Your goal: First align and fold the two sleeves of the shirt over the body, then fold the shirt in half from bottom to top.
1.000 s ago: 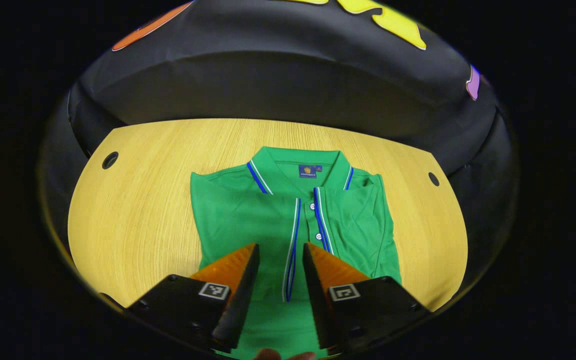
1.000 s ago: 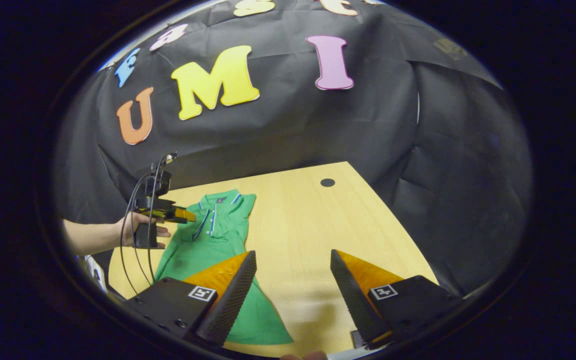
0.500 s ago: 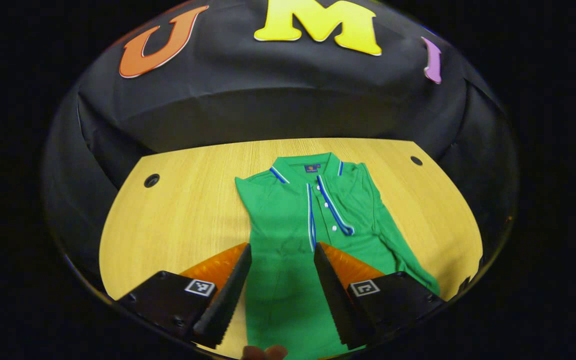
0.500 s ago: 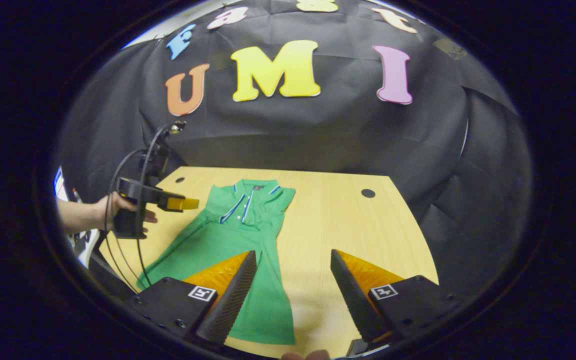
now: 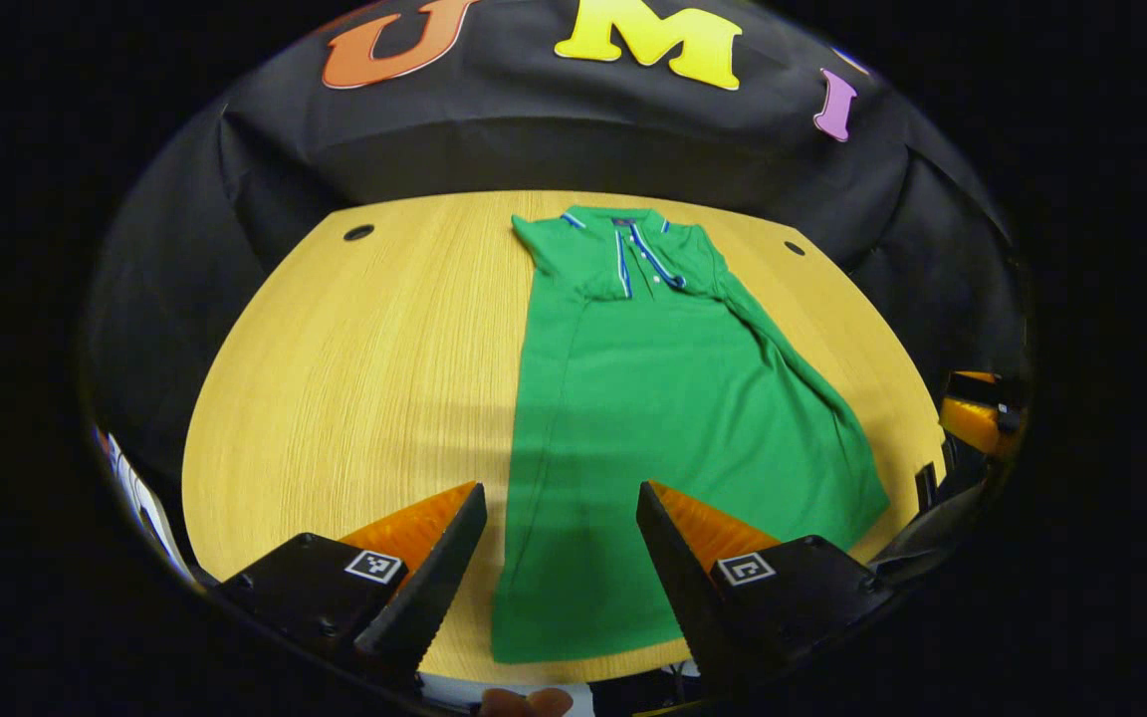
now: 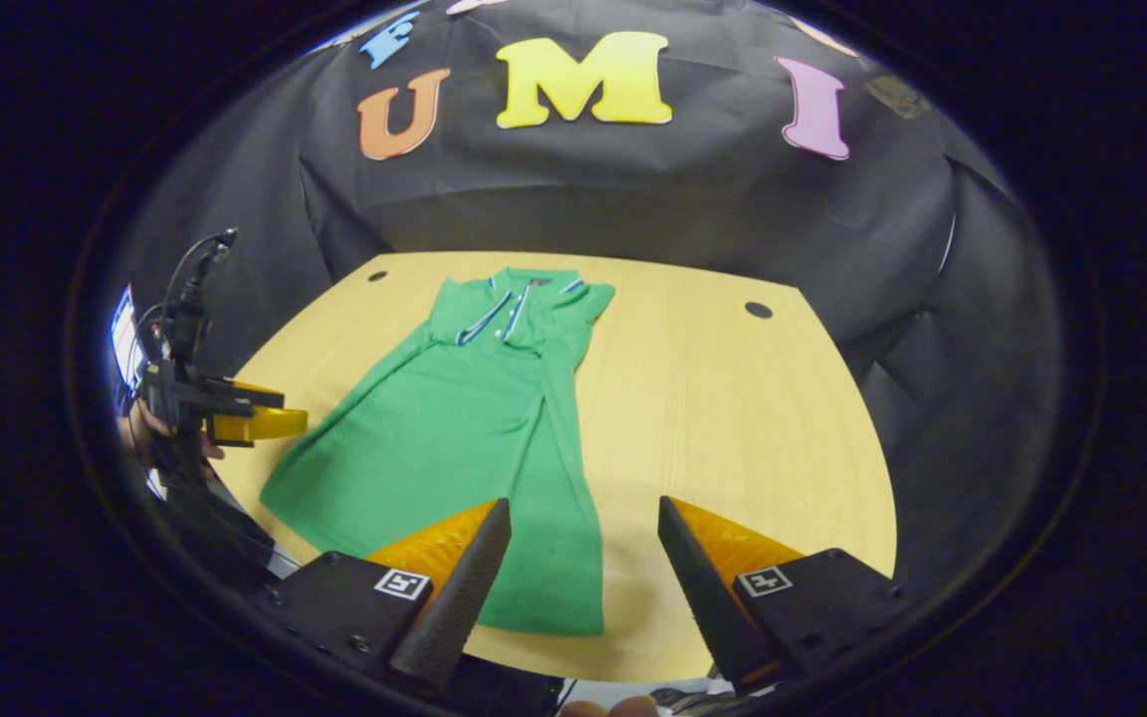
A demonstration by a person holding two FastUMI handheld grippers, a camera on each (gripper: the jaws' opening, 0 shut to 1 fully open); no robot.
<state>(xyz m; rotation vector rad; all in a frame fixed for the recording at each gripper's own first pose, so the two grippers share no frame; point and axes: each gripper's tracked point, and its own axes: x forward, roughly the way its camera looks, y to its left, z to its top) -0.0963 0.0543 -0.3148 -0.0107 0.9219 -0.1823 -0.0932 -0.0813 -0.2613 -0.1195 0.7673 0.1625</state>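
Note:
A green polo shirt [image 5: 673, 398] lies flat on the wooden table [image 5: 354, 378], collar at the far side and hem toward me. Both sleeves lie folded in over the body. My left gripper [image 5: 559, 558] stands open above the hem's near left corner, nothing between its fingers. In the right gripper view the shirt [image 6: 464, 438] stretches away to the left, and my right gripper [image 6: 583, 568] hangs open over the hem's near right corner. The left gripper [image 6: 235, 418] is at the far left of that view, held by a hand. The right gripper [image 5: 977, 418] peeks in at the right edge of the left gripper view.
Two round cable holes [image 5: 358, 232] [image 5: 794, 247] sit in the table's far corners. Bare wood [image 6: 733, 428] spreads to the right of the shirt. The black cloth wall closes off the back and sides. Cables trail from the left gripper.
Both grippers have drawn back from the collar area to the table's near edge, by the hem. The left gripper's fingers stand a little wider apart. The shirt has not moved.

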